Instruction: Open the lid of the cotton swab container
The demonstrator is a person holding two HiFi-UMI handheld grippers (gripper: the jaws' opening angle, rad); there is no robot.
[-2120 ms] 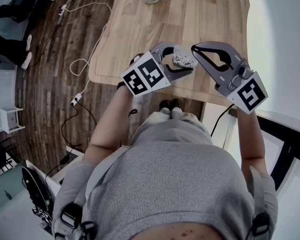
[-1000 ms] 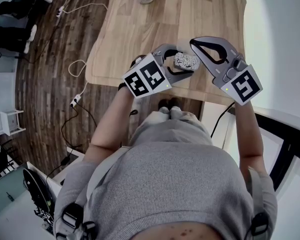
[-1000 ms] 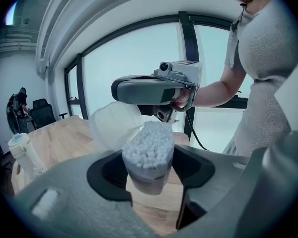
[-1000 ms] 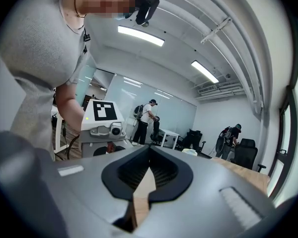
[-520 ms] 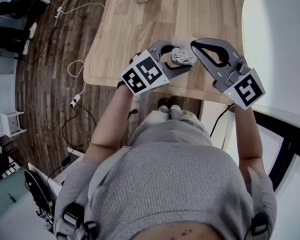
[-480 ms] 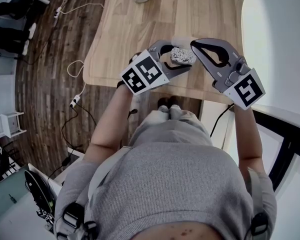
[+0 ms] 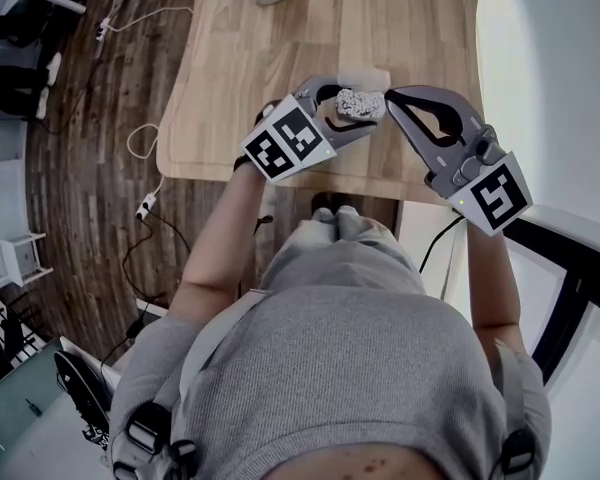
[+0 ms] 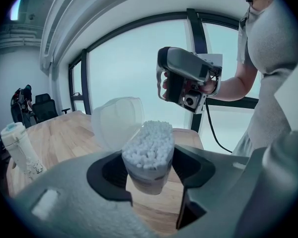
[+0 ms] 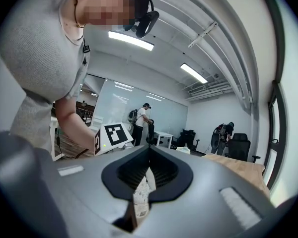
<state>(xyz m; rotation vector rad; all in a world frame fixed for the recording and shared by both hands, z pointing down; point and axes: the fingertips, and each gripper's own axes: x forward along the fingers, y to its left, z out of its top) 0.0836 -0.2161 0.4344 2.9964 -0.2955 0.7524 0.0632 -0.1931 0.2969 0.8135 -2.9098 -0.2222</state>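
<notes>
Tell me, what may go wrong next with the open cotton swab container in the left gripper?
The cotton swab container is open, lid folded back, swabs packed up to the mouth; if the left gripper tips it, swabs may spill onto the table.
The shut right gripper hangs close beside it; a careless move could knock the lid or the container.
Only the two jaws grip its sides; a slip would likely drop it.
</notes>
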